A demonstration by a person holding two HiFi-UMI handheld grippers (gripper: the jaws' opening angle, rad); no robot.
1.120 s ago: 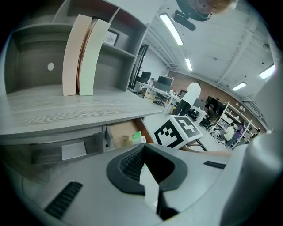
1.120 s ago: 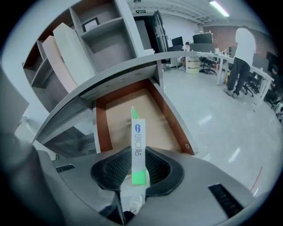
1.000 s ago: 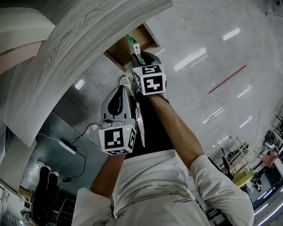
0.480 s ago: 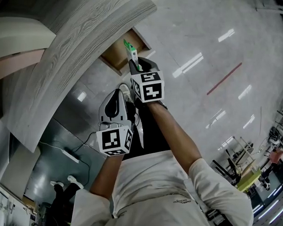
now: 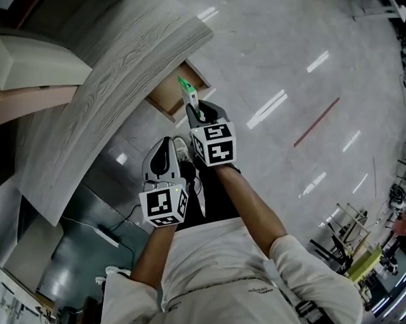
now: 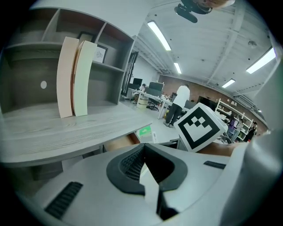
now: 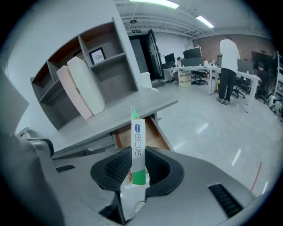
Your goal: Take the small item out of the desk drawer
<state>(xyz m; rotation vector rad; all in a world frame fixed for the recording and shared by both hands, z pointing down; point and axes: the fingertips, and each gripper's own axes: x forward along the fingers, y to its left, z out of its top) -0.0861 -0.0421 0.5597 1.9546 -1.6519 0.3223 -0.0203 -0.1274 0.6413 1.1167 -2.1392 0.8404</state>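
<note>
A small green and white box (image 5: 187, 90) (image 7: 138, 150) stands upright between the pads of my right gripper (image 5: 191, 108) (image 7: 138, 154), which is shut on it. The box is held just past the front edge of the open wooden drawer (image 5: 169, 94) (image 7: 148, 132), which sticks out from under the grey desk top (image 5: 120, 69) (image 7: 119, 112). My left gripper (image 5: 165, 147) (image 6: 143, 148) hangs lower and closer to the person, with its jaws shut and nothing between them. In the left gripper view the box (image 6: 145, 131) and the right gripper's marker cube (image 6: 199, 126) show ahead.
A beige and a white binder (image 5: 33, 66) (image 7: 84, 90) lean on the desk before a shelf unit (image 7: 101, 57). A power strip with cable (image 5: 110, 238) lies on the floor under the desk. A red line (image 5: 317, 122) marks the glossy floor. A person (image 7: 229, 70) stands at far desks.
My right gripper has drawn the box back from over the drawer toward the person. The left gripper has kept its place below it.
</note>
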